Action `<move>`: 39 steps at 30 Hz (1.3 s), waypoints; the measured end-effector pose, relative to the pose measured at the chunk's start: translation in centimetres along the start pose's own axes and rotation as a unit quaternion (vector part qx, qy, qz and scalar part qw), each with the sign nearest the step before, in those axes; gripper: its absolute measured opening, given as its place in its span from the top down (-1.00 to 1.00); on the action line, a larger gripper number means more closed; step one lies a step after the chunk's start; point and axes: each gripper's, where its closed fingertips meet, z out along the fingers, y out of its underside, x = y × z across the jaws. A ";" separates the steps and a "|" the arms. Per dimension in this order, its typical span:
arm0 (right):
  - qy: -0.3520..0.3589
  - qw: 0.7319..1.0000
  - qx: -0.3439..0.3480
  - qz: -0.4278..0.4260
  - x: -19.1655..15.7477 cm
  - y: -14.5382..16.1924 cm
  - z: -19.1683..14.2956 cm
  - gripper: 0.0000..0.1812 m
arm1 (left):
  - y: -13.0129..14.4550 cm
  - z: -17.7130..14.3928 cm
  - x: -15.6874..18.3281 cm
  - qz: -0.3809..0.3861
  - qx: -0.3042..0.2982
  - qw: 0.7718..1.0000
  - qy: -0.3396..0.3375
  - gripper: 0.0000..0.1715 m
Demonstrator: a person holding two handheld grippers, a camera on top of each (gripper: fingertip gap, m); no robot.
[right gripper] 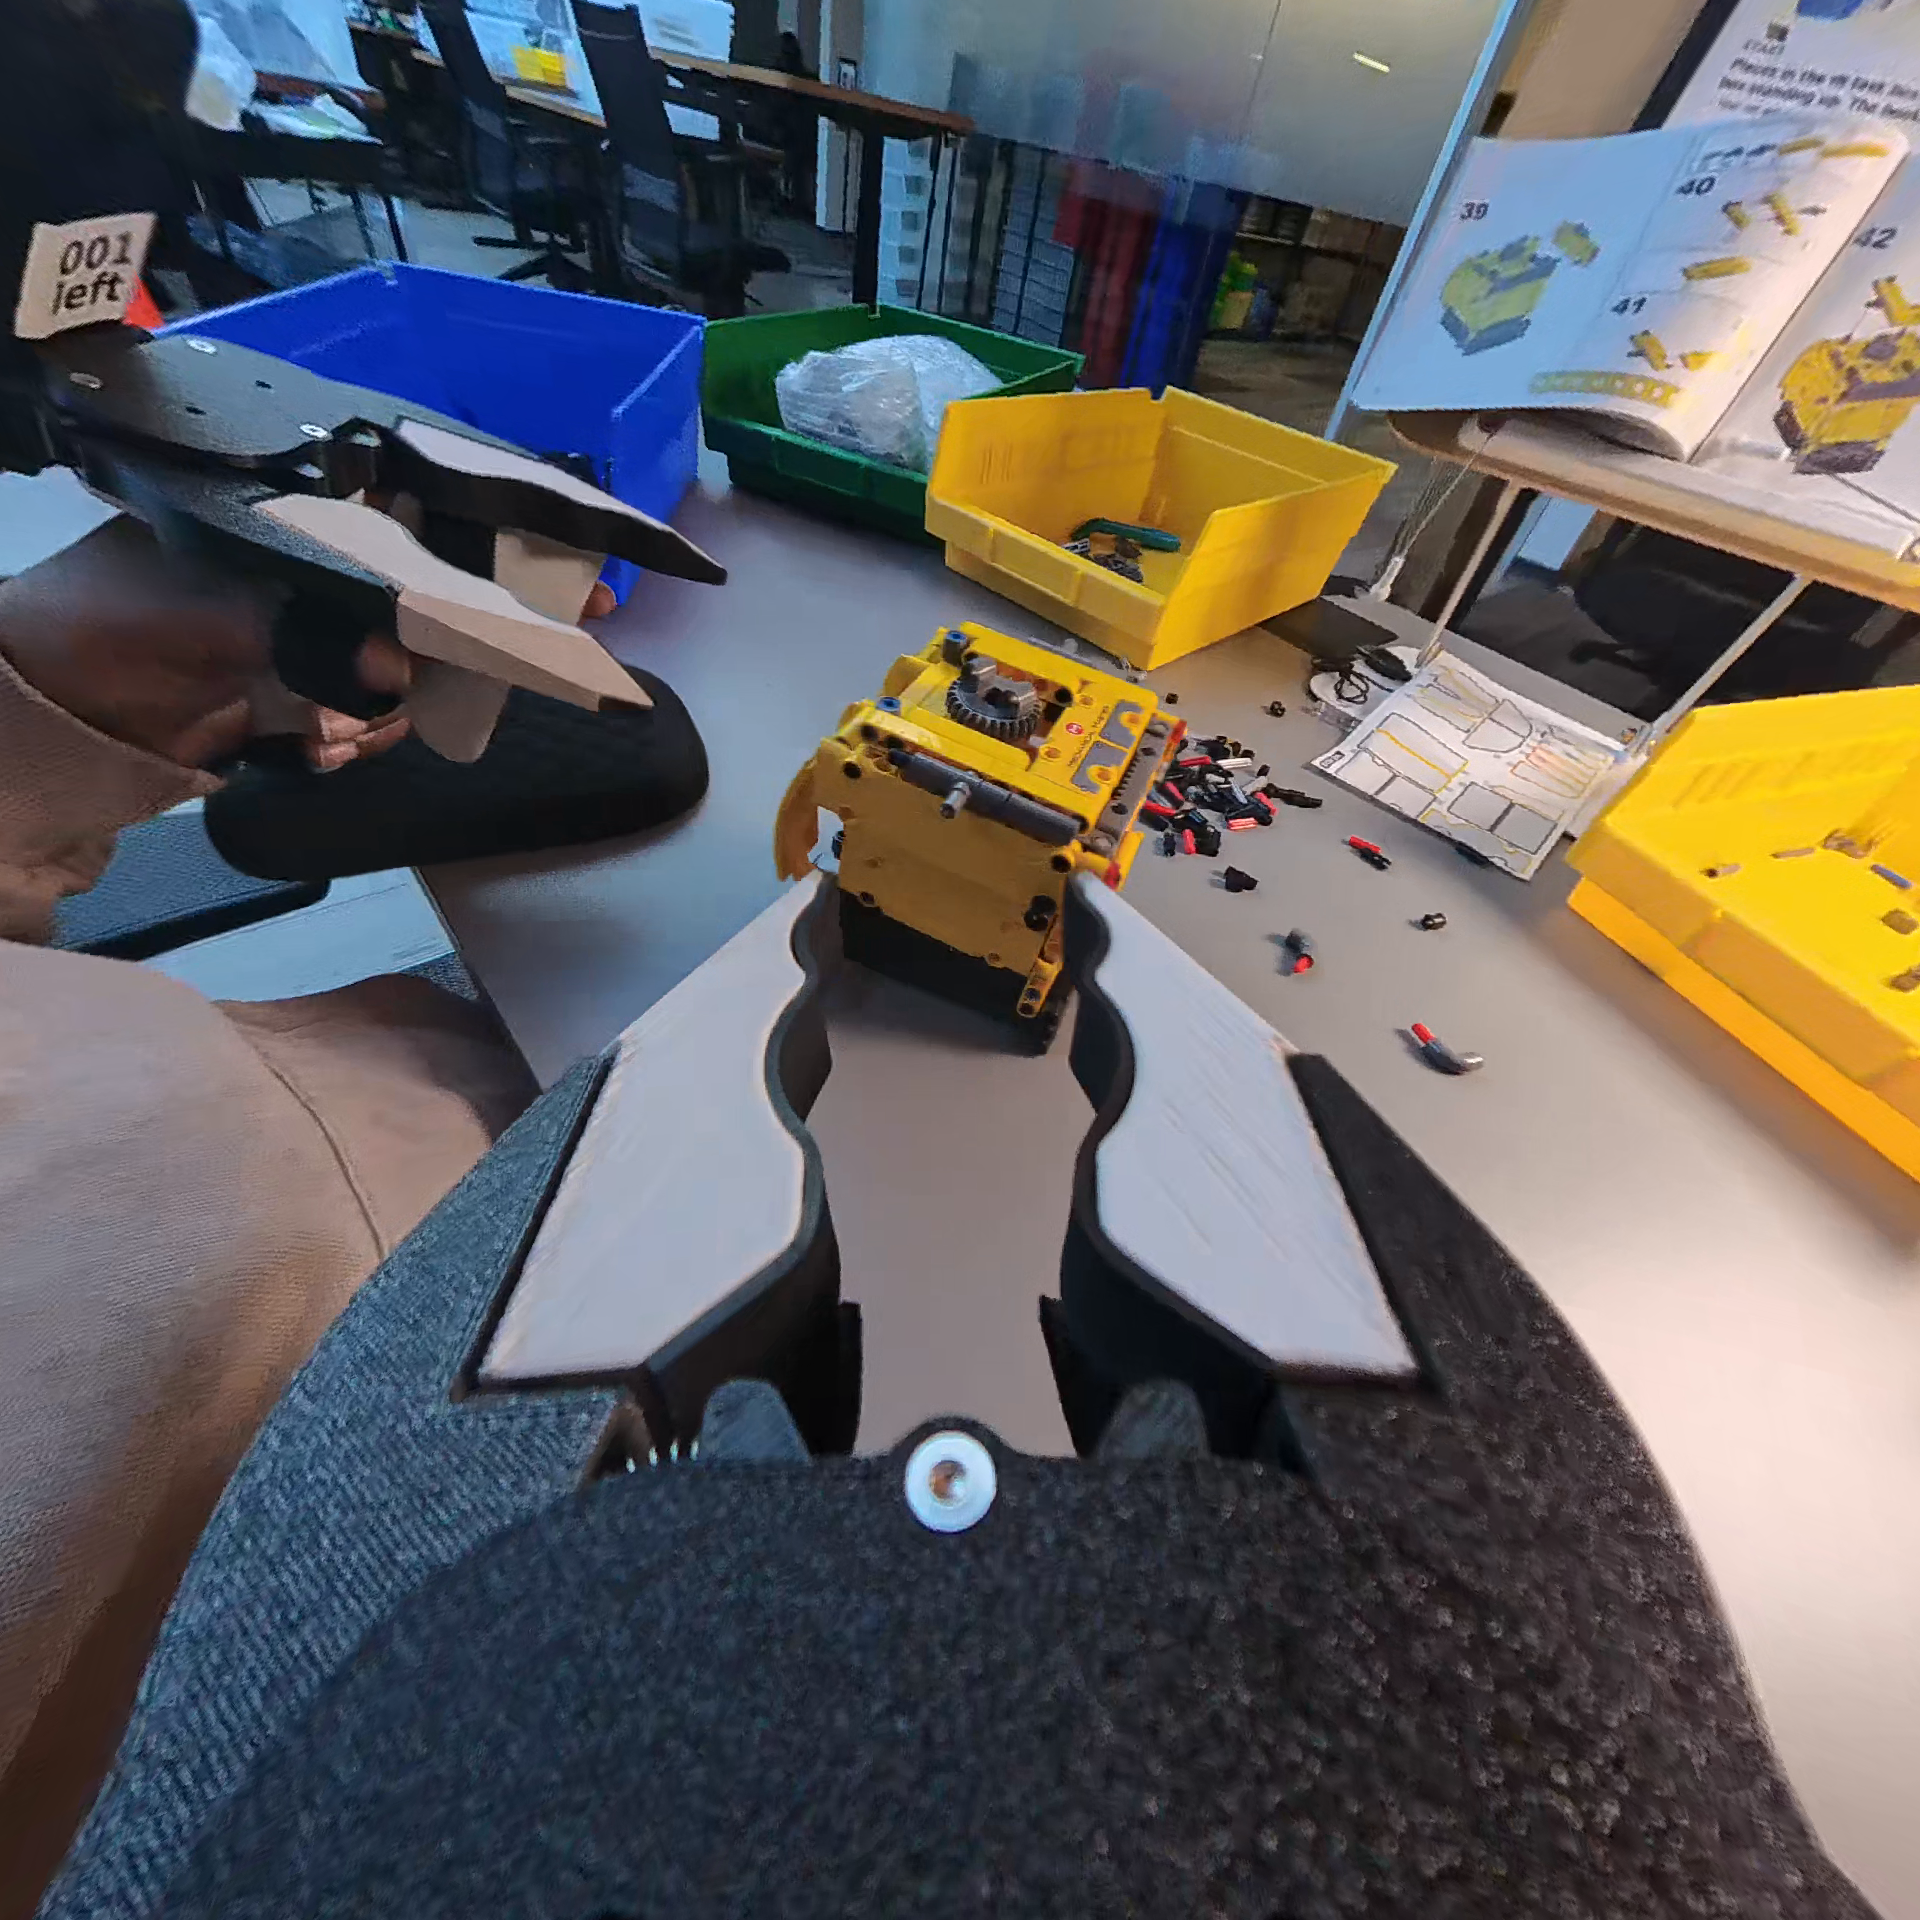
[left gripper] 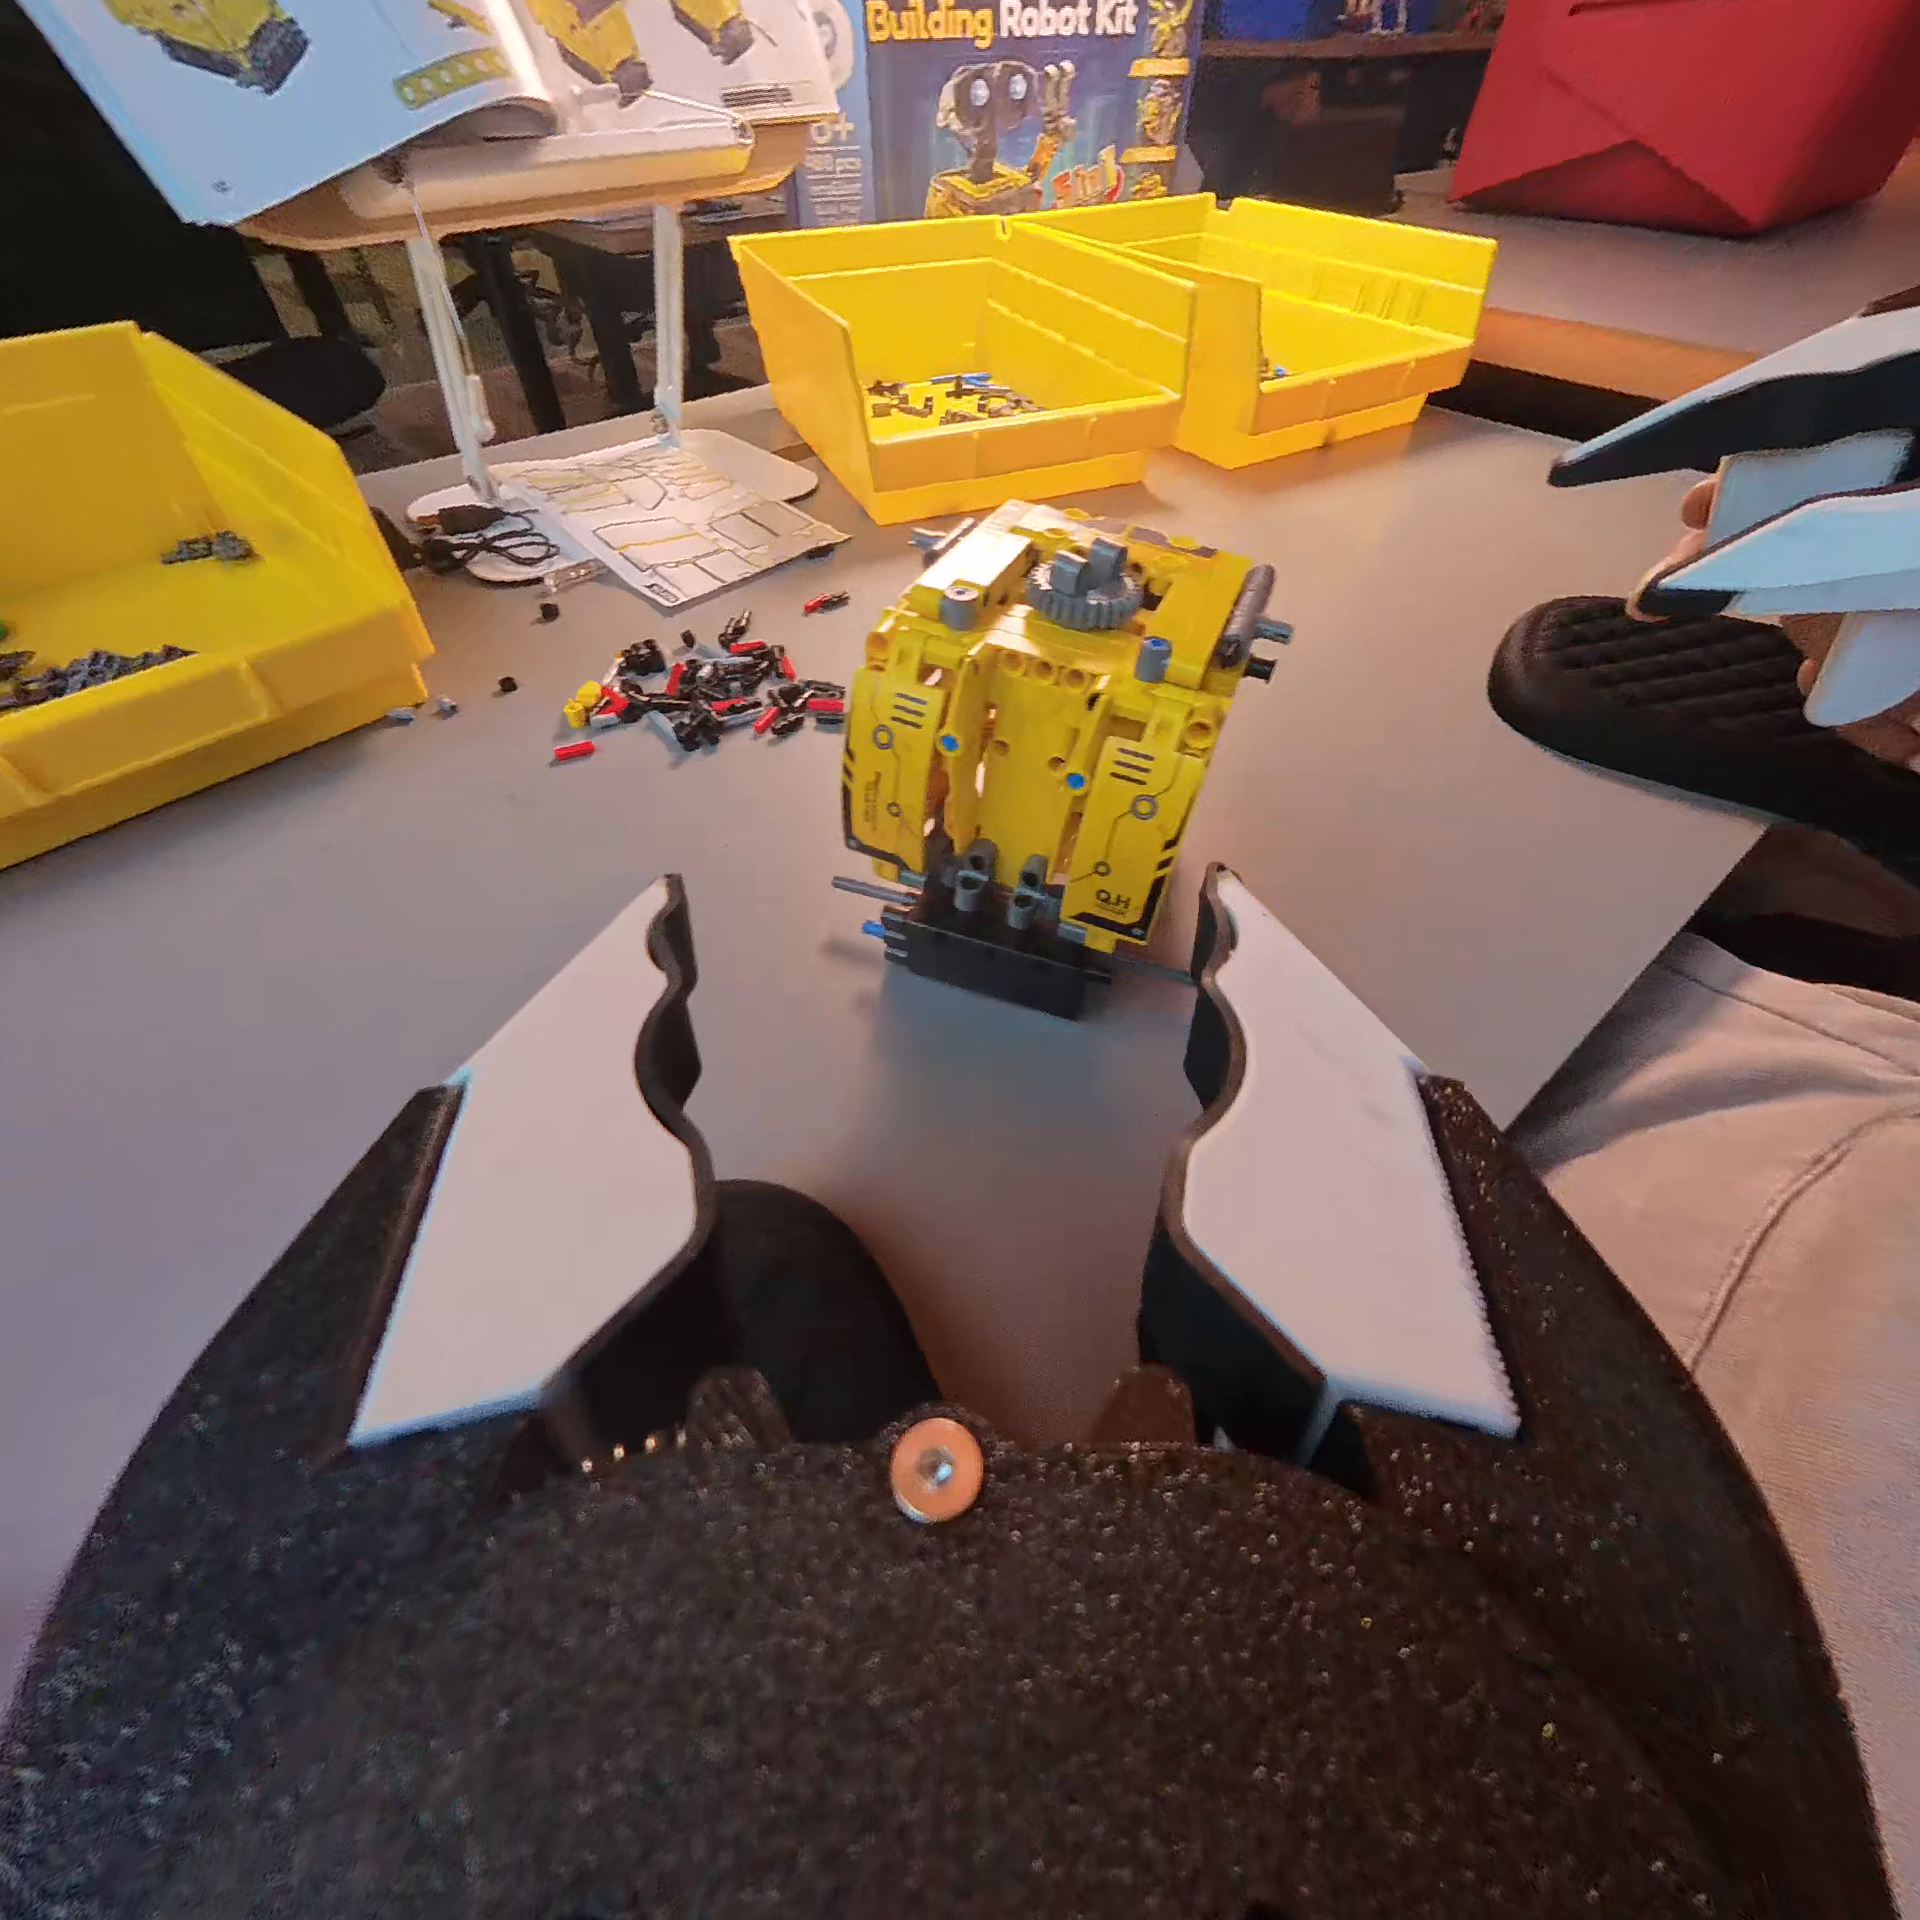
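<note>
A yellow brick-built robot body [left gripper: 1039, 748] with a grey gear on top stands upright on a black base on the grey table [left gripper: 312, 987]. My left gripper [left gripper: 945, 899] is open wide and empty, with its fingertips just short of the model's base. In the right wrist view the same model [right gripper: 977, 810] stands just ahead of my right gripper [right gripper: 951, 894]. That gripper is open more narrowly and empty, and its tips overlap the model's lower sides. I cannot tell whether they touch it. Each gripper also shows in the other view, the right one [left gripper: 1621, 540] and the left one [right gripper: 665, 634], both held off to the side.
Loose red and black pins [left gripper: 717, 696] lie left of the model. Yellow bins [left gripper: 966, 343] [left gripper: 156, 582] [right gripper: 1766, 883], a blue bin [right gripper: 468, 364] and a green bin [right gripper: 883, 436] ring the table. An open instruction booklet [right gripper: 1662, 281] rests on a stand. A sticker sheet [left gripper: 675, 530] and a black armrest [left gripper: 1662, 686] are nearby.
</note>
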 end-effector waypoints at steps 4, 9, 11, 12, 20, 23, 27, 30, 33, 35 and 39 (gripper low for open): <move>-0.011 0.999 0.016 0.038 -1.3 0.4 0.5 0.54 | -0.7 0.4 2.0 -0.006 0.016 0.999 0.027 -0.12; -0.029 0.996 0.044 0.076 -1.8 0.1 1.4 0.67 | -0.3 0.9 2.8 0.011 0.011 1.000 0.014 -0.11; -0.035 0.995 0.049 0.085 -2.0 -0.2 2.1 0.74 | -0.4 1.0 2.6 0.022 0.012 1.000 0.004 -0.11; -0.027 0.995 0.039 0.087 -1.8 0.0 2.6 0.77 | -0.6 1.1 2.6 0.022 0.013 1.000 0.003 -0.11; 0.047 0.999 0.011 0.024 -0.4 0.7 6.6 0.82 | -0.3 1.6 3.0 0.016 0.011 1.000 0.009 -0.06; 0.072 0.997 0.011 -0.028 -0.3 0.6 7.1 0.82 | -0.4 1.6 2.7 0.011 0.011 1.000 0.012 -0.06; 0.085 0.995 0.012 -0.042 0.1 0.5 7.2 0.91 | -0.6 1.7 2.5 -0.002 0.018 1.000 0.017 -0.06; 0.087 0.995 0.012 -0.041 0.1 0.5 7.2 0.94 | -0.6 1.4 2.5 -0.004 0.023 1.000 0.018 -0.06; 0.087 0.995 0.009 -0.044 0.2 0.6 7.0 0.97 | -0.5 1.2 2.6 -0.011 0.022 0.999 0.024 -0.06; 0.086 0.996 0.010 -0.037 0.4 0.6 6.8 0.96 | -0.5 1.3 2.6 -0.014 0.020 0.999 0.027 -0.07; 0.082 0.996 0.004 -0.041 0.2 0.8 6.8 0.90 | -0.3 1.4 2.8 -0.006 0.014 0.999 0.028 -0.07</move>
